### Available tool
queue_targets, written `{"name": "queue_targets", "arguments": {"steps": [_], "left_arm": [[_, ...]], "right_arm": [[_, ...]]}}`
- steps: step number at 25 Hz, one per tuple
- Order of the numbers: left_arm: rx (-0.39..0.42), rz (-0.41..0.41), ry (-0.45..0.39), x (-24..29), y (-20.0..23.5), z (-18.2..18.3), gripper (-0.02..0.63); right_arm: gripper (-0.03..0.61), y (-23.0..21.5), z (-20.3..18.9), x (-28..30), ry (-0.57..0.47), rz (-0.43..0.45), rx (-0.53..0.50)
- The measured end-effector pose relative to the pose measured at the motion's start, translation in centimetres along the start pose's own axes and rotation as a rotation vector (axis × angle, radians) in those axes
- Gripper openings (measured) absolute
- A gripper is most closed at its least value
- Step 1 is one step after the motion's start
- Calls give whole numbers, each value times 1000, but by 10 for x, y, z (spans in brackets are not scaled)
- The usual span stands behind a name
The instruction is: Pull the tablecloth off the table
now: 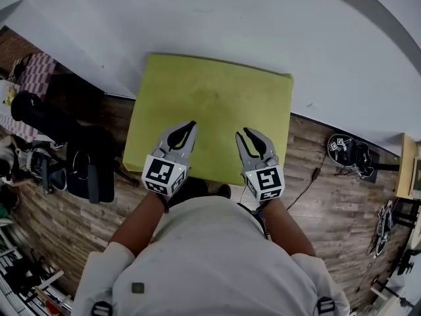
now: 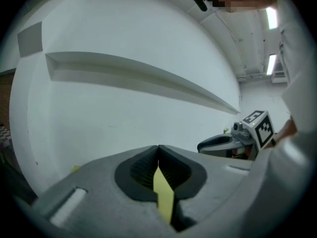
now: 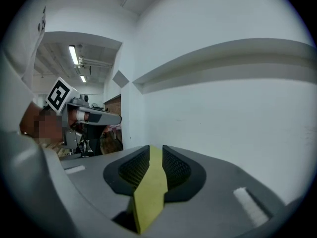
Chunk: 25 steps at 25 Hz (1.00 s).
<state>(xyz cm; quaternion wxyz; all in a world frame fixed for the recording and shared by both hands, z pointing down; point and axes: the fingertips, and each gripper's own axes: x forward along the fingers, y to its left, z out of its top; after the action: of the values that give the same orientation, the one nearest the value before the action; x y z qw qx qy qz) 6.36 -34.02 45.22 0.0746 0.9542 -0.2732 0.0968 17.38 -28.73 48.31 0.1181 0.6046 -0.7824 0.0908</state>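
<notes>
The yellow-green square fabric tablecloth [image 1: 217, 104] lies spread flat, and over its near half the left gripper [image 1: 191, 125] hangs with jaws pressed together, while the right gripper [image 1: 245, 132] has its jaws slightly parted, neither grasping the cloth.

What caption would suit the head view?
Left gripper and right gripper reach over the near edge of a yellow-green tablecloth.

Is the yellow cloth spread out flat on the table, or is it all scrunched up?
Spread out flat. In the head view the yellow cloth lies smooth, its edges straight, with no bunches or folds showing.
</notes>
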Motion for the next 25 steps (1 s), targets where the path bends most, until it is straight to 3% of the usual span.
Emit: {"name": "queue_targets", "arguments": {"steps": [9,20,25], "left_arm": [[-31,-66,156,41,81,-51,84],[-96,-152,481,78,144,-174,268],[-46,-185,619,89,157,-233,331]], "right_arm": [[201,-23,-55,76,189,-21,62],[341,-41,-163,125,476,-31,179],[380,-52,-220,141,596,-48,210]]}}
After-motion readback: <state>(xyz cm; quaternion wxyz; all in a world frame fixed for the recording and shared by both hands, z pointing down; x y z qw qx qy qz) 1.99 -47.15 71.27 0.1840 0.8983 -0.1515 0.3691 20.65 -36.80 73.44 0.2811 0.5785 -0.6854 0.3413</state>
